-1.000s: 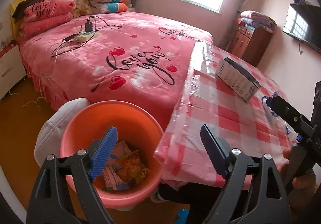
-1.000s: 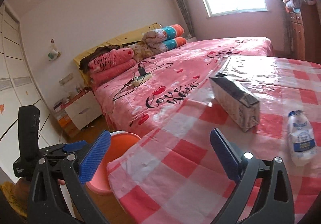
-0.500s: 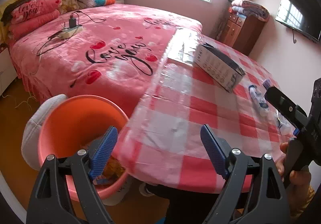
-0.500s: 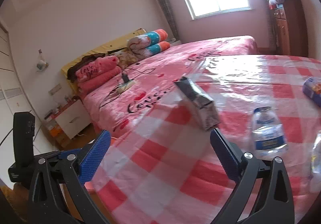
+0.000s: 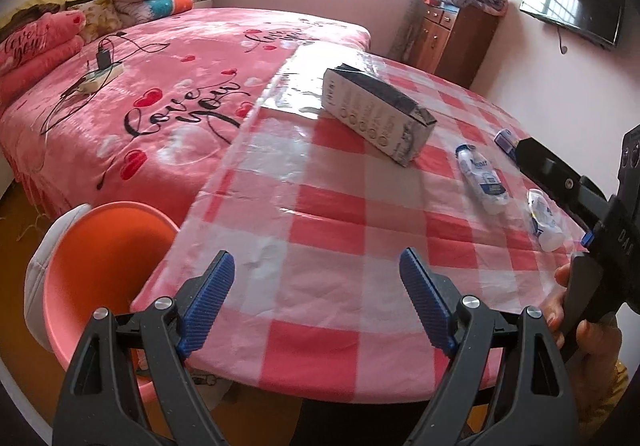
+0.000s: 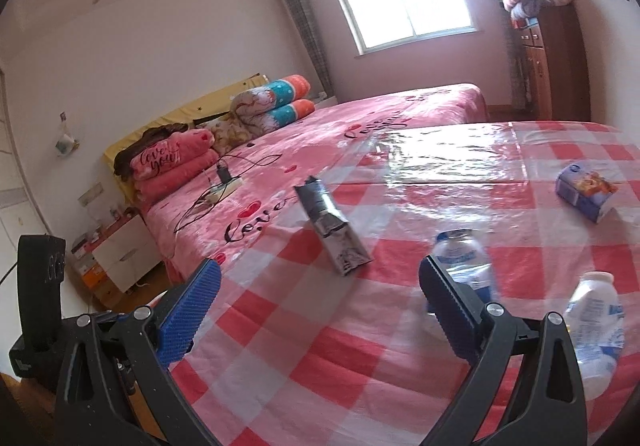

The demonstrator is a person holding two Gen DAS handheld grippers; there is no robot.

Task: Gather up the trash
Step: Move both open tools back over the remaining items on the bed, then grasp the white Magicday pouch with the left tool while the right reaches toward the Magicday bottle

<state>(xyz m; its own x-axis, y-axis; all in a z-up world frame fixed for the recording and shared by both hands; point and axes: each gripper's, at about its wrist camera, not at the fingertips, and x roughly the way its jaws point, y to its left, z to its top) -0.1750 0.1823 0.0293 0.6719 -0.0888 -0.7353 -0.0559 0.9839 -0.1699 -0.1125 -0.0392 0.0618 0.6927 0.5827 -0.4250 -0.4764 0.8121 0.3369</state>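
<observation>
An orange trash bucket point(image 5: 100, 258) stands on the floor left of the table with the red-and-white checked cloth point(image 5: 320, 206). On the cloth lie a long black-and-white carton point(image 5: 376, 114), two small white bottles point(image 5: 482, 176) point(image 5: 544, 220) and a purple carton point(image 6: 584, 192). My left gripper point(image 5: 316, 300) is open and empty over the table's near edge. My right gripper point(image 6: 320, 306) is open and empty above the cloth, with one bottle point(image 6: 464, 258) behind its right finger and another bottle point(image 6: 596, 326) further right. The long carton point(image 6: 332, 230) lies ahead of it.
A bed with a pink "Love you" blanket point(image 5: 168, 94) fills the left, with a power strip and cable point(image 5: 100, 76) on it. A wooden cabinet point(image 5: 456, 38) and a wall TV point(image 5: 572, 10) stand at the back right. A white nightstand point(image 6: 120, 250) is beside the bed.
Both grippers have swung right, away from the bucket and over the table. The bucket has slid to the lower left of the left wrist view. More bottles and the purple carton have come into view.
</observation>
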